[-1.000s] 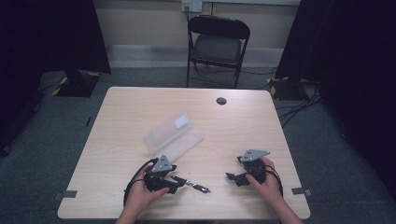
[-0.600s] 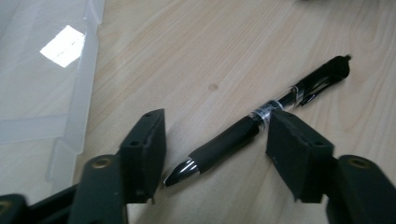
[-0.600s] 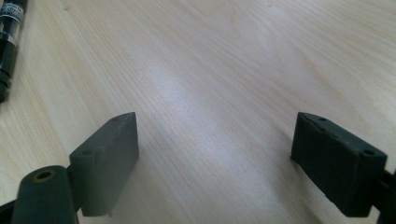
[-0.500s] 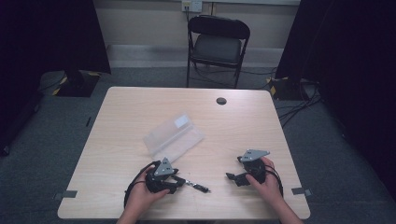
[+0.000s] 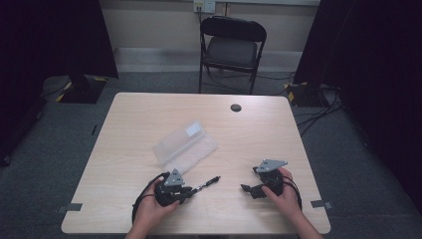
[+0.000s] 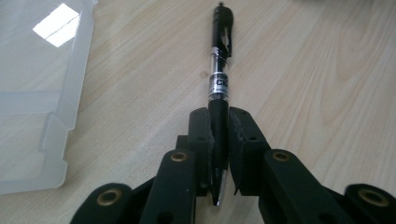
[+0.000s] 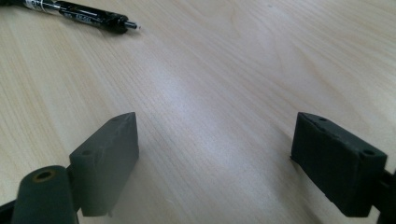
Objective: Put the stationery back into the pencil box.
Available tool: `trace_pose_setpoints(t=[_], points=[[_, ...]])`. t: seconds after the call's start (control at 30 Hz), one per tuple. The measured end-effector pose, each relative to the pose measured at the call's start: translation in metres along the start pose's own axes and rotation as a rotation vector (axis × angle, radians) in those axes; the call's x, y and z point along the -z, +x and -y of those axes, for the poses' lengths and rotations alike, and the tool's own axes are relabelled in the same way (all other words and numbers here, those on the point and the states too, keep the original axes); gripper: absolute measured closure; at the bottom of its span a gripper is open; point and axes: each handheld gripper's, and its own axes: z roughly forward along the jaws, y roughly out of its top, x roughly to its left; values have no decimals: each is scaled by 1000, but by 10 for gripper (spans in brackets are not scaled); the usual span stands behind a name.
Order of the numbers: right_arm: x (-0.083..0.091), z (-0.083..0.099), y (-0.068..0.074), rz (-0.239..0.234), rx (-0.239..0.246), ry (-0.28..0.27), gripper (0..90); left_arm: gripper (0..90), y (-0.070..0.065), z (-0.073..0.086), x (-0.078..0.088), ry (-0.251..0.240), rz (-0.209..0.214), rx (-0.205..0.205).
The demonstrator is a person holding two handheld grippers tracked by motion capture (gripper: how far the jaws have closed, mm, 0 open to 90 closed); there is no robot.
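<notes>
Pen handling is what I am weighing here, but I am starting with the biggest thing around it: the table, pale wood grain, is carrying everything. Near its middle the clear plastic case is lying open and empty as far as I can see, its frosted wall running just beside my left jaws in the left gripper view. I am holding my left gripper low at the near edge, jaws clenched on the pen; I am gripping it by the rubbery black section close to the writing tip, with the tip pointing back at me and the clip end reaching out over the wood. My right gripper is hovering just beside the far end of the pen, jaws spread wide, grasping nothing.

I am judging the pen to be light, stiff and smooth-barrelled, so it is likely to pivot or slide if I pinch it lightly so near one end. I am thinking the ribbed grip zone is the safest hold, since the glossy labelled barrel is probably slicker.
</notes>
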Motion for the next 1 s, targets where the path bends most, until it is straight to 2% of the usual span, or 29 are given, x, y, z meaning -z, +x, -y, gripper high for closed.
trace_pose_setpoints(t=[0.13,0.2,0.27,0.37,0.43,0.6,0.63,0.8,0.93,1.0], points=[[0,0,0,0,0,0,144,805,-1,1,-1,-15,-18,3],[0,0,0,0,0,0,143,804,0,1,-1,-17,-13,-1],[0,0,0,0,0,0,143,799,0,2,-1,-21,-14,-17],[0,0,0,0,0,0,144,763,0,2,-3,-39,-6,-16],[0,0,0,0,0,0,144,740,-1,1,-3,-26,-5,-26],[0,0,0,-1,-1,0,144,755,-3,0,-4,-20,-12,-49],[0,0,0,0,0,0,143,792,-3,0,-4,-17,-9,-48],[0,0,0,0,0,0,144,805,-7,-2,-5,-10,-34,-63],[0,0,0,0,0,0,143,806,-8,-3,-5,-16,-42,-54],[0,0,0,0,1,0,143,807,-7,-5,-3,-34,-38,-41]])
